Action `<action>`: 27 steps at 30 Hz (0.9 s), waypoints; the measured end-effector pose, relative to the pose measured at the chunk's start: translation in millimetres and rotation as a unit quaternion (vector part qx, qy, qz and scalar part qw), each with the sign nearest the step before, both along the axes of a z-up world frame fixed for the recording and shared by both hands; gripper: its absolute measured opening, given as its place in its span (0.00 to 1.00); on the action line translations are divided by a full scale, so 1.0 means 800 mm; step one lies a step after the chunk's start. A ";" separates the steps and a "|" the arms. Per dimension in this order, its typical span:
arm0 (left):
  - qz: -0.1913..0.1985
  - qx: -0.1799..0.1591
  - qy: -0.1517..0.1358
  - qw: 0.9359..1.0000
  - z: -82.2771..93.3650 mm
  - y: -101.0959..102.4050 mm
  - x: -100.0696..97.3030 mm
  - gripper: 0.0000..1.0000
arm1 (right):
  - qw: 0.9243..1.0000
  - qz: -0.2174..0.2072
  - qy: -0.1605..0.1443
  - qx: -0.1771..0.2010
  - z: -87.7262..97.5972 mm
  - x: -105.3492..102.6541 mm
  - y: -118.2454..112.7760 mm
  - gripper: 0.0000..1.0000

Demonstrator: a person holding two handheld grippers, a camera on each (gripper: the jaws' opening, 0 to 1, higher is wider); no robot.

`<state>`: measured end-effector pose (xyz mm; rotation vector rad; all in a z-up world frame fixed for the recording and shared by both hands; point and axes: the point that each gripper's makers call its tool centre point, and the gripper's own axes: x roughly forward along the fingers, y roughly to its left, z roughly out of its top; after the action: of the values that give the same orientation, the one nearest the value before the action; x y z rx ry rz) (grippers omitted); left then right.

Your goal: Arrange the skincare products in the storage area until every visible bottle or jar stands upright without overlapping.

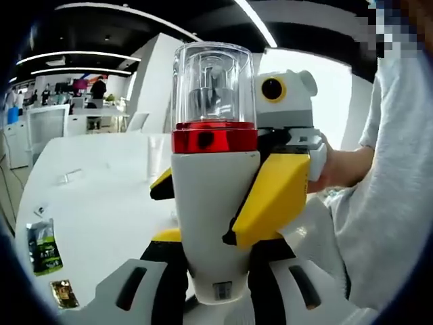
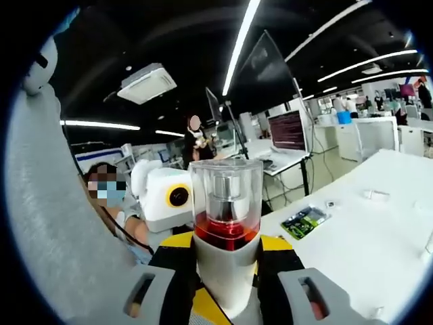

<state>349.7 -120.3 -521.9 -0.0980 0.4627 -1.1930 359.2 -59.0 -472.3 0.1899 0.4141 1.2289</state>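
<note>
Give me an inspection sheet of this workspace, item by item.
Surface: white table, mostly bare.
Job's things: white pump bottle with red metallic collar and clear plastic cap, upright, held off the table by both grippers.
Clutter: green sachet and small dark packet lying flat on the table.
Grippers: left gripper and right gripper both shut on the bottle.
Cables: nothing seen at the table.
Surroundings: open office, monitor, ceiling strip lights, people standing behind.
</note>
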 end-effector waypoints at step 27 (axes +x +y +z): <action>-0.060 -0.068 0.020 0.996 0.023 -0.016 -0.024 0.31 | 0.998 0.047 0.022 0.033 0.031 -0.003 0.003 0.26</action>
<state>330.3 -132.8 -503.7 -0.2143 0.4276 -1.3433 357.1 -56.7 -447.4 0.2571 0.4246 1.3344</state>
